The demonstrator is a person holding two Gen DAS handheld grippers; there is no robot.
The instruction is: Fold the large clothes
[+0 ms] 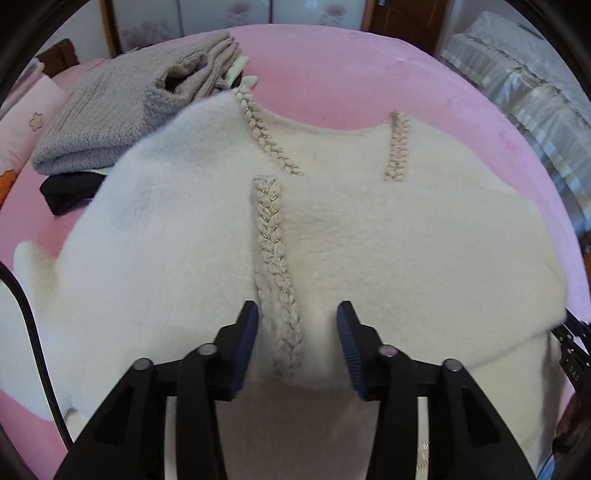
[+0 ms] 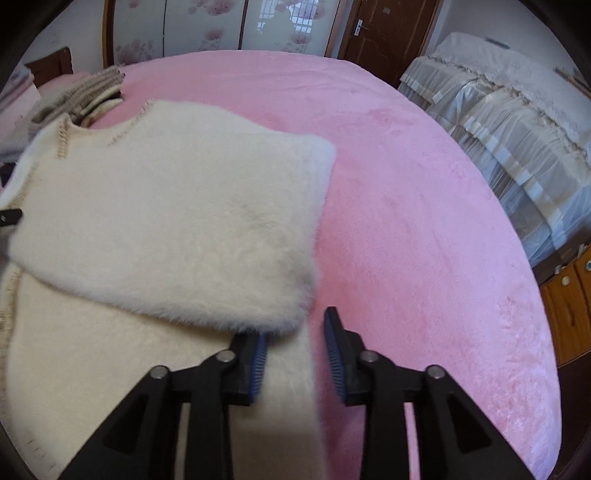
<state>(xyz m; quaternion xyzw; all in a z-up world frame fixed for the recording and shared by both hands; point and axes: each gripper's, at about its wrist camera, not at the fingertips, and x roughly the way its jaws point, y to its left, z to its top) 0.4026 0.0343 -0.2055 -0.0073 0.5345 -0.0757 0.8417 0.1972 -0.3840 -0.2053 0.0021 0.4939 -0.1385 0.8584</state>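
Left wrist view: the left hand-held gripper (image 1: 297,314) points steeply down over a cream jacket (image 1: 388,240), its jaws partly apart and closed on nothing; a braided trim (image 1: 275,266) on the jacket front runs up from between the blue pads (image 1: 246,332), which do not press on it. The jacket lies spread on a pink bed (image 1: 332,70), one fluffy flap (image 1: 159,229) folded over its left side. Beyond it at upper left sit a folded grey knit (image 1: 99,122) and a dark garment (image 1: 66,188), and a black cable (image 1: 33,339) crosses the left edge. Right wrist view: the right hand-held gripper (image 2: 295,328) also stands partly open and empty, its jaws straddling the jacket's right edge, with the left pad (image 2: 258,365) partly under the fringe of a folded-over fluffy panel (image 2: 177,229) and the right pad over bare pink bed (image 2: 424,221). A covered sofa (image 2: 509,110) and a brown door (image 2: 388,33) stand behind.
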